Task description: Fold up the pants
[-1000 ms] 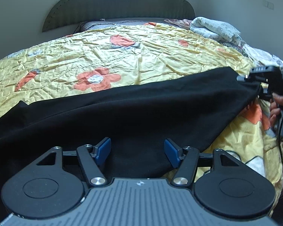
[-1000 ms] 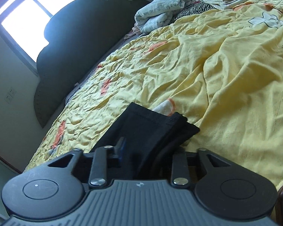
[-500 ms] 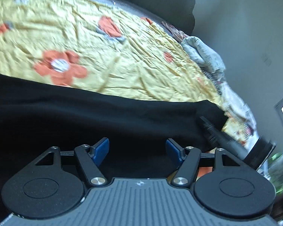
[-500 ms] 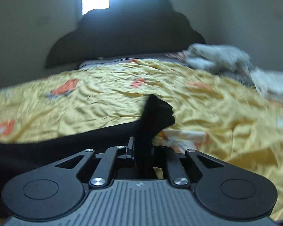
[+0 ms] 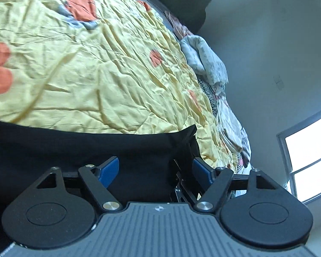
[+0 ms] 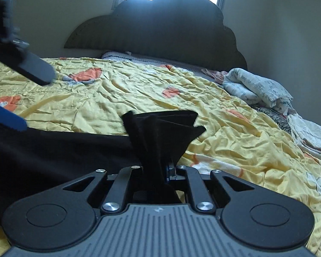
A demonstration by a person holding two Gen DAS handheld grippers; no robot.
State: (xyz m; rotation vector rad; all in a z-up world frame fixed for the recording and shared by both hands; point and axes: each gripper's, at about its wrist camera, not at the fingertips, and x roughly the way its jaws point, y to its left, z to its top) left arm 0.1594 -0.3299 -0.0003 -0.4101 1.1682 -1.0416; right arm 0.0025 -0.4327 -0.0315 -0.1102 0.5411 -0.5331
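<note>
Black pants (image 5: 75,150) lie stretched across a yellow flowered bedspread (image 5: 96,64). My left gripper (image 5: 155,169) is open, its blue pads on either side of the pants fabric, close over the cloth. My right gripper (image 6: 155,171) is shut on the pants (image 6: 160,132), pinching a bunched end that fans out above the jaws. The right gripper shows in the left wrist view (image 5: 184,171), right beside the left one's right finger. The left gripper shows blurred at the far left of the right wrist view (image 6: 6,115).
A dark scalloped headboard (image 6: 156,25) stands at the head of the bed. Folded pale bedding (image 6: 256,90) is piled along the bed's right side. A bright window (image 5: 310,158) is in the wall beyond.
My right gripper has swung left with the pants end and come close beside my left gripper. The left gripper has tilted and turned right, staying open over the cloth.
</note>
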